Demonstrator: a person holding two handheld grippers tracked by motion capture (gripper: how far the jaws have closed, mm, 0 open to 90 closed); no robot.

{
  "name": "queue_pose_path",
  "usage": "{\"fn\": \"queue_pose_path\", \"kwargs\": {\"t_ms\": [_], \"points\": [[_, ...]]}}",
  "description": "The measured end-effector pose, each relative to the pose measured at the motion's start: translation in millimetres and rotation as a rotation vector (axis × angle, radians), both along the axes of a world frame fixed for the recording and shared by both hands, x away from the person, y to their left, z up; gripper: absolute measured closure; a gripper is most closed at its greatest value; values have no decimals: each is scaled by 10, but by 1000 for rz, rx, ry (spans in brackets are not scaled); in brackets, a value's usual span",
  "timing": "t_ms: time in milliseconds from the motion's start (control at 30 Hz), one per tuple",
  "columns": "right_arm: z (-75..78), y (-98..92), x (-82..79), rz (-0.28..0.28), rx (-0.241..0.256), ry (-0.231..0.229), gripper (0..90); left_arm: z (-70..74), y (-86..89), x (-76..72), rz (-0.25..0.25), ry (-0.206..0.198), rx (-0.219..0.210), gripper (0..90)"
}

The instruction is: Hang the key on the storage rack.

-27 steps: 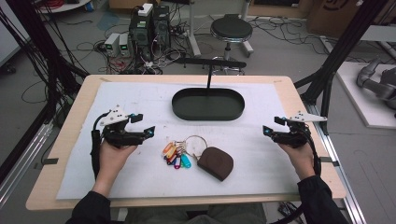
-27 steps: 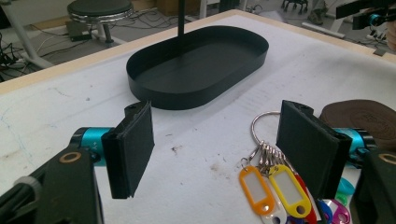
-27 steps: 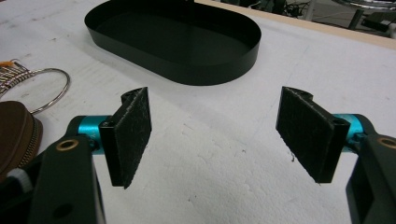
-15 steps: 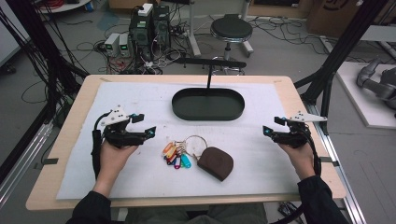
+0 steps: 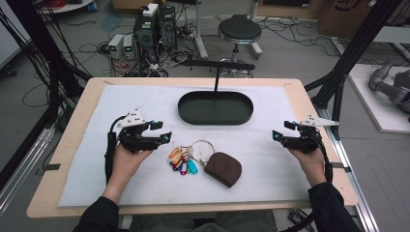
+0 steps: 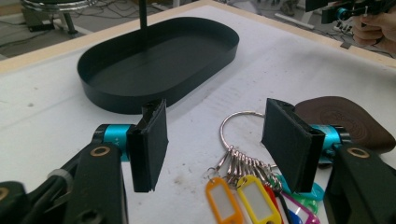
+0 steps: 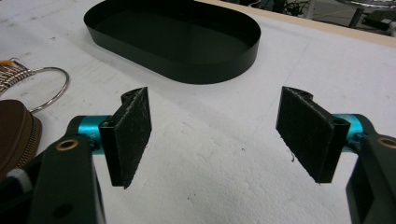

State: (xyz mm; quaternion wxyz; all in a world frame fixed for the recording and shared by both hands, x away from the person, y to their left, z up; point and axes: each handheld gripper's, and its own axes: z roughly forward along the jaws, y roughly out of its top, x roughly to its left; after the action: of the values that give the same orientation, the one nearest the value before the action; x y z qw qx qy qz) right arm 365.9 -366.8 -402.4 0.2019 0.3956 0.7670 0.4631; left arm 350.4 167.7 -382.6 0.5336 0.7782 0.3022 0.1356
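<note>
The keys (image 5: 183, 157) lie on the white mat (image 5: 270, 159) near the front middle of the counter (image 5: 309, 104): a steel ring (image 6: 240, 128) carrying a fan of coloured tags (image 6: 233, 196), orange, yellow, red, purple and teal among them. Touching the ring's right side is a brown pouch (image 5: 223, 168), zip edge visible in the right gripper view. Behind both, well apart, sits a black oval tray (image 5: 215, 107) with a thin black post rising at its far rim.

Left tongs (image 5: 167, 137): held in the person's left hand (image 5: 128, 162), just left of the keys, jaws pointing toward them. In the left gripper view the pads stand wide apart with the ring and tags showing between them; nothing is gripped and no pad touches the keys.

Right tongs (image 5: 275, 136): held in the right hand (image 5: 309, 162) near the counter's right edge, well apart from the pouch, jaws aimed inward. The right gripper view shows the pads spread wide over bare mat, holding nothing.
</note>
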Motion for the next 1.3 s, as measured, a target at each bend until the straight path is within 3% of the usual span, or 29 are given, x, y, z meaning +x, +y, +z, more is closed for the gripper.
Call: {"fn": "queue_pose_path", "kwargs": {"t_ms": [267,500,733,833,1067,1300], "points": [[-11,-22,-10,-9,-4,2,271,-49,-298,156,-43,60,38,510],[-18,-39,-16,-12,-4,4,271,-131,-583,309,-74,112,73,536],[-18,-32,-19,-7,-8,0,271,-256,-788,429,-96,151,131,599],[-19,-35,-29,-7,-9,-1,271,-358,-883,477,-88,184,181,640],[-34,-71,-71,-13,-20,2,271,-476,-978,530,-82,205,264,717],[-39,-122,-105,-27,-19,-3,272,-557,-1055,540,-66,195,323,764]]}}
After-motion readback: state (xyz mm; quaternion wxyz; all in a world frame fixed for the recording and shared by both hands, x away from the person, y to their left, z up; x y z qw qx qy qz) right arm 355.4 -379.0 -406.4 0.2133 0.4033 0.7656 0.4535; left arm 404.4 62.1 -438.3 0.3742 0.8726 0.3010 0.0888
